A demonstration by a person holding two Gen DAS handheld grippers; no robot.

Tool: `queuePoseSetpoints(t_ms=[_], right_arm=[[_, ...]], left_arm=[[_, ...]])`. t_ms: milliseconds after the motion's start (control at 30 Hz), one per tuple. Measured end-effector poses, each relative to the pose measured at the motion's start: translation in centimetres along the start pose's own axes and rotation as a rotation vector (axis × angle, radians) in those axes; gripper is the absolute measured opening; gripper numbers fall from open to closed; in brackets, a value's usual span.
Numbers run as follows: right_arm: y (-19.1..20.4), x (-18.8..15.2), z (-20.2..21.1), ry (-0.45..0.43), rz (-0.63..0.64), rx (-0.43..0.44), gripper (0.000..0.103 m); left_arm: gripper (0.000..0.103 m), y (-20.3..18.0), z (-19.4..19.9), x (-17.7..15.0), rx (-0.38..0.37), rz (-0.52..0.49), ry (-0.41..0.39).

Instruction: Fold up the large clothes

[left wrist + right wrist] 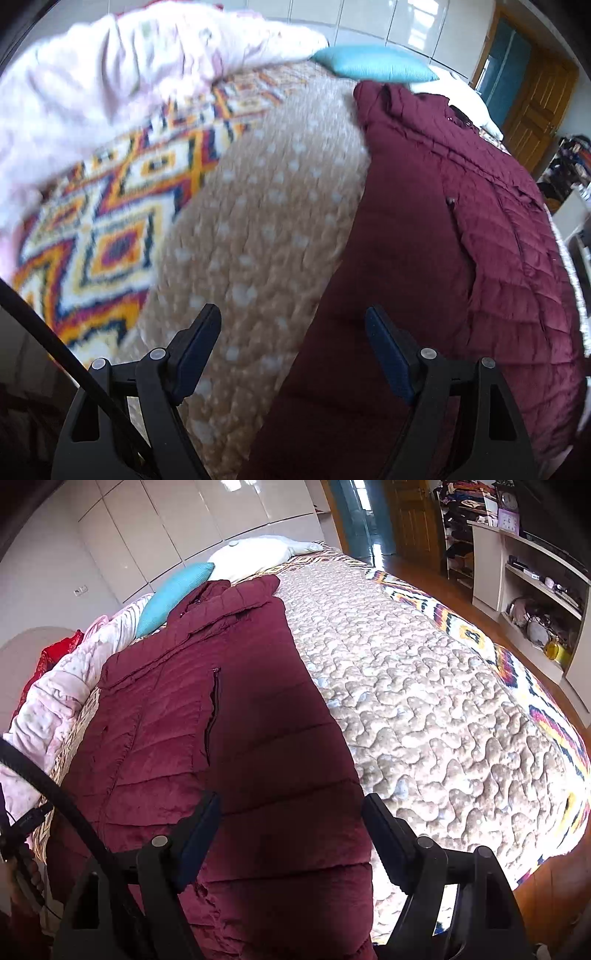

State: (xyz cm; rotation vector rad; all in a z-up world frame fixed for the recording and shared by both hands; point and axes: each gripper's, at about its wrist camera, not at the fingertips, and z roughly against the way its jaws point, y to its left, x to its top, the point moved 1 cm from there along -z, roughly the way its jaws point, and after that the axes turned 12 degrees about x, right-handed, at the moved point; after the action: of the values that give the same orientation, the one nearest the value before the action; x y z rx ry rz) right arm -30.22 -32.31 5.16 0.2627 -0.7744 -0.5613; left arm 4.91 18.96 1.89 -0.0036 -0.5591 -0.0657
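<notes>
1. Looking through the left wrist view, we see the left tool (pixel 291 325) with its jaws standing wide apart and nothing between the pads; it hangs above the bed without touching any cloth.
2. Under it the maroon puffer jacket (pixel 461 240) lies spread on the beige quilted bedspread (pixel 266 221), filling the right half of this view, its collar end towards the far side of the bed.
3. A zip pocket slit shows on the jacket's front, and the nearest edge of the jacket runs under the right-hand finger.
4. To the left of the bedspread we see a patterned blanket (pixel 110 229) in orange, white and dark blue, and beyond it a heaped pale pink duvet (pixel 110 74); this side of the picture is blurred.
5. A turquoise pillow (pixel 373 62) lies just past the jacket's collar.
6. Turning to the right wrist view, we find the right tool (pixel 291 808) also open, empty-jawed, poised over the lower part of the jacket (pixel 221 738).
7. Here the jacket lies on the left part of the bed, with the bedspread (pixel 424 701) bare to its right.
8. The turquoise pillow (pixel 173 594) and a white pillow (pixel 255 552) lie at the far end.
9. Beyond the bed's right side stand shelves (pixel 528 583) on a wooden floor (pixel 417 579).
</notes>
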Motion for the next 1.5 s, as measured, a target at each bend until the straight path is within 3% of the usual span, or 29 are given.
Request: queuePoseSetpoints(t_ms=[133,433,600,667,767,933,1067,1100,1300,1500], right_arm=[[-1.6,-1.4,0.7,-0.014,-0.043,-0.009,0.082],[-2.4,-3.2,2.0,-0.028,-0.089,-0.017,0.083],[-1.6,-3.6,2.2,0.001,-0.064,-0.021,0.083],[-0.7,-3.1,3.2,-0.004,-0.077,0.031,0.083],[1.9,-0.9,5.0,-0.034,-0.067,0.148,0.083],[9.6,5.0,5.6,-0.053,0.08,0.24,0.083],[16.1,10.8,5.0,-0.083,0.208,0.245,0.083],[17.7,12.6,4.6,-0.092,0.24,0.24,0.083],[24.2,23.8,0.7,-0.107,0.307,0.196,0.083],[28.6,35.4,-6.4,-0.145,0.33,0.108,0.083]], left_arm=[[0.079,2.2,-0.8,-1.1,-0.134,0.081,0.045],[0.077,0.7,0.4,-3.4,-0.168,0.018,0.036],[0.051,0.1,2.3,-4.6,-0.141,-0.037,0.03],[0.047,0.0,4.0,-4.3,-0.107,-0.049,0.024],[0.047,-0.5,6.7,-3.0,-0.142,-0.052,-0.029],[0.048,-4.6,10.0,1.2,-0.201,-0.094,-0.145],[0.054,-9.7,9.6,4.8,-0.17,-0.134,-0.186],[0.058,-11.2,8.9,5.8,-0.165,-0.138,-0.192],[0.06,-16.7,3.5,9.3,-0.187,-0.123,-0.166],[0.06,-18.7,-4.2,11.1,-0.146,-0.109,-0.138]])
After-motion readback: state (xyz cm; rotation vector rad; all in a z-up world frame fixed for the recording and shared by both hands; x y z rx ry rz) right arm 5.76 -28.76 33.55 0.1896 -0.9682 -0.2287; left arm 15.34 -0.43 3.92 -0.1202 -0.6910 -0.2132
